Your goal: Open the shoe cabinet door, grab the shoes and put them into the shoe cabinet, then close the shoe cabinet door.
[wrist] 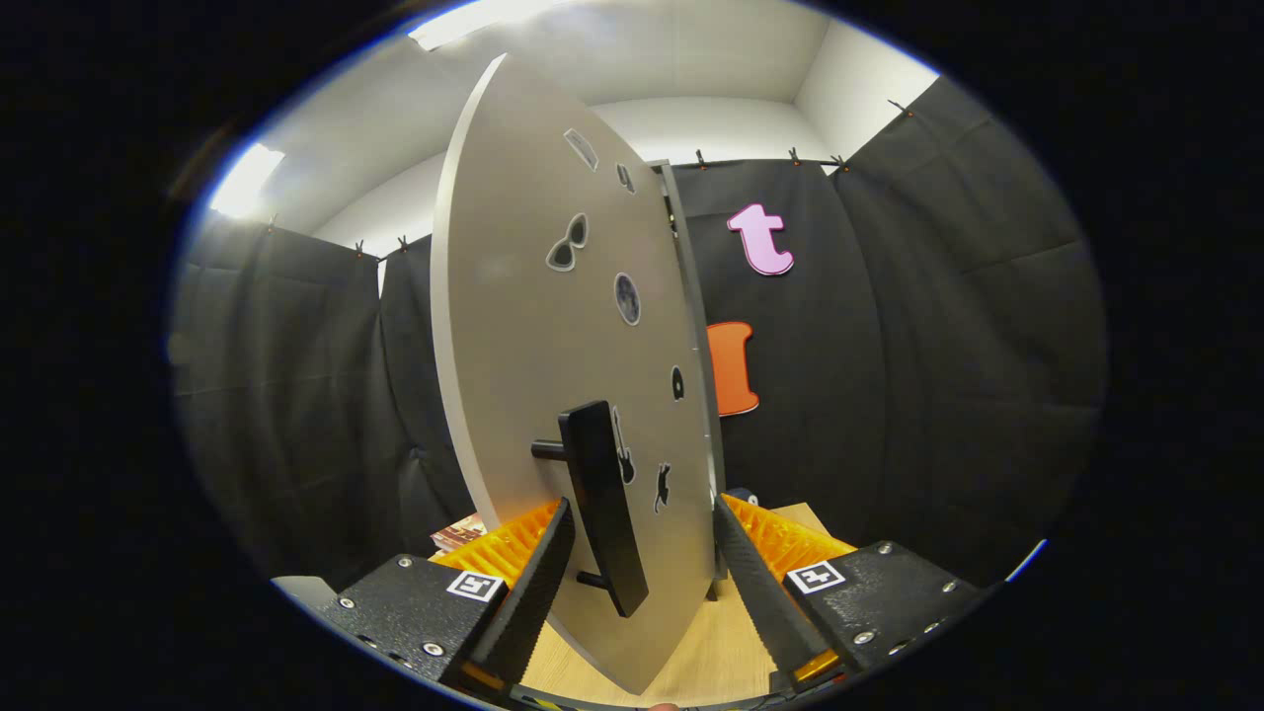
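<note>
The gripper (642, 573) stands spread astride the door (533, 326), its fingers either side of the handle (602, 504) without pinching it, likely to swing that door on the tabletop (711, 652).

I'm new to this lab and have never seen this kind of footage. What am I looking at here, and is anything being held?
This is a fisheye camera riding on a handheld two-finger gripper, looking forward along its fingers. The big grey panel is the shoe cabinet door, seen nearly edge-on and decorated with small stickers. Its dark bar handle sits between the open fingers; neither finger visibly presses on it, so nothing is held. Below is a wooden surface, with black cloth booth walls behind.
</note>
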